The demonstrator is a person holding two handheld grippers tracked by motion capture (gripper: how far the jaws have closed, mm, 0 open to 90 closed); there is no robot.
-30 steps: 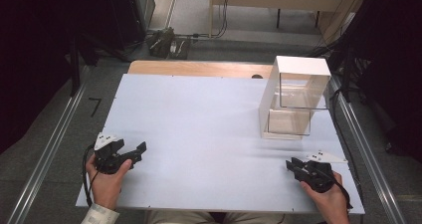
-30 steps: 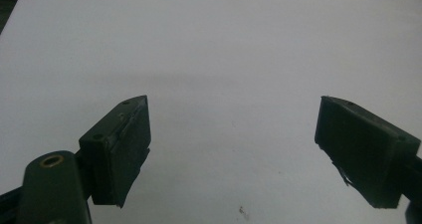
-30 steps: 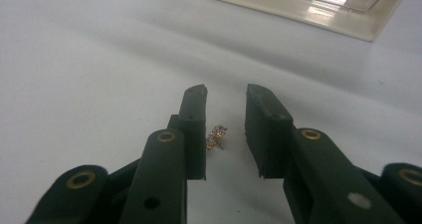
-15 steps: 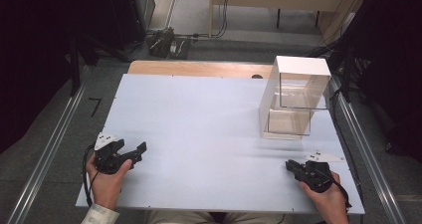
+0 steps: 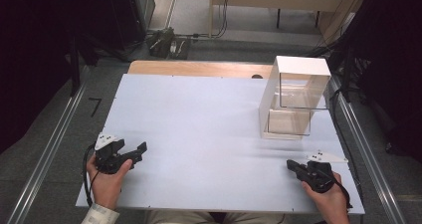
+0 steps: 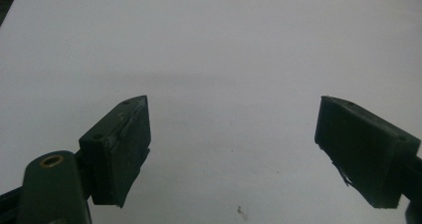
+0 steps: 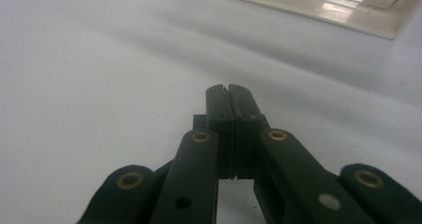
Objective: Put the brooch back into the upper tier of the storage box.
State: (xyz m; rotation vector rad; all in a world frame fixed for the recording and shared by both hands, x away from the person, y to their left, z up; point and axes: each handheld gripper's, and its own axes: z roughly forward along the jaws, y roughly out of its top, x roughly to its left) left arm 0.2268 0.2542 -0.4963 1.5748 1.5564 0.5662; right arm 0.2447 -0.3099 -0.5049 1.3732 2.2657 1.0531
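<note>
A person's left hand holds my left gripper [image 5: 136,151] near the front left of the white table [image 5: 199,109]. Its jaws stand wide apart over bare tabletop, and in the left gripper view nothing lies between the left gripper's [image 6: 234,129] pads. At the front right, the other hand holds my right gripper [image 5: 290,164], pointing left. Its jaws have just been closing and now meet pad to pad with nothing between them, as the right gripper view shows for the right gripper [image 7: 228,90].
A white open-fronted box with clear inner shelves [image 5: 295,97] stands at the table's right rear; its base [image 7: 318,7] lies ahead of the right gripper. A wooden strip [image 5: 199,68] borders the far edge. Metal rails run along both sides.
The right gripper's jaws have come together from partly open. Both hands have stayed where they were, and the left jaws remain wide.
</note>
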